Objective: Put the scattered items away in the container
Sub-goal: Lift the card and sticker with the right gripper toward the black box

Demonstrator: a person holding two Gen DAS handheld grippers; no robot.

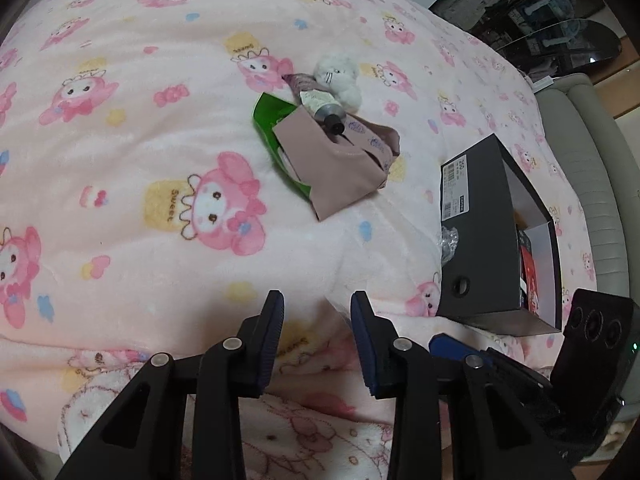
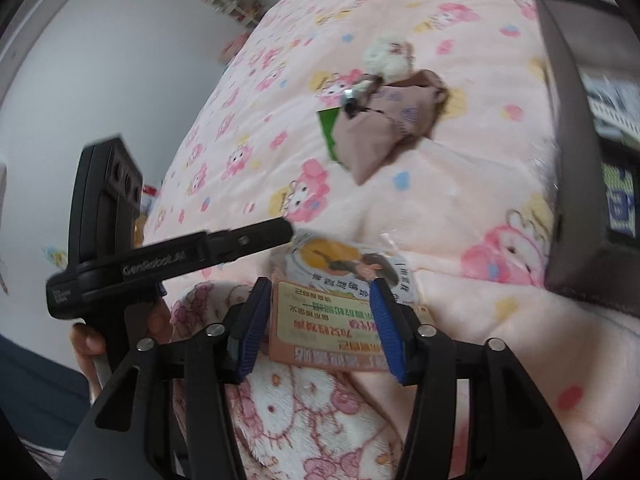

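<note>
A printed snack packet [image 2: 332, 312] lies on the pink blanket between the blue pads of my right gripper [image 2: 320, 316]. Its jaws stand wide and the left pad is just clear of the packet's edge. My left gripper [image 1: 318, 312] hovers low over the blanket, open with nothing between its fingers. Farther up the bed lies a pile: a green packet [image 1: 266, 120], a mauve fabric pouch [image 1: 340, 168], a tube with a black cap [image 1: 324, 110] and a small white plush toy [image 1: 340, 74]. The black shoebox [image 1: 476, 240] sits open at the right, with red items inside.
The pink cartoon-print blanket [image 1: 140, 100] covers the whole bed, bunched into folds near the grippers. A crumpled clear wrapper [image 1: 448, 242] lies against the shoebox. A grey padded bed edge [image 1: 600, 184] runs along the right. A hand [image 2: 88, 340] holds the left gripper's handle.
</note>
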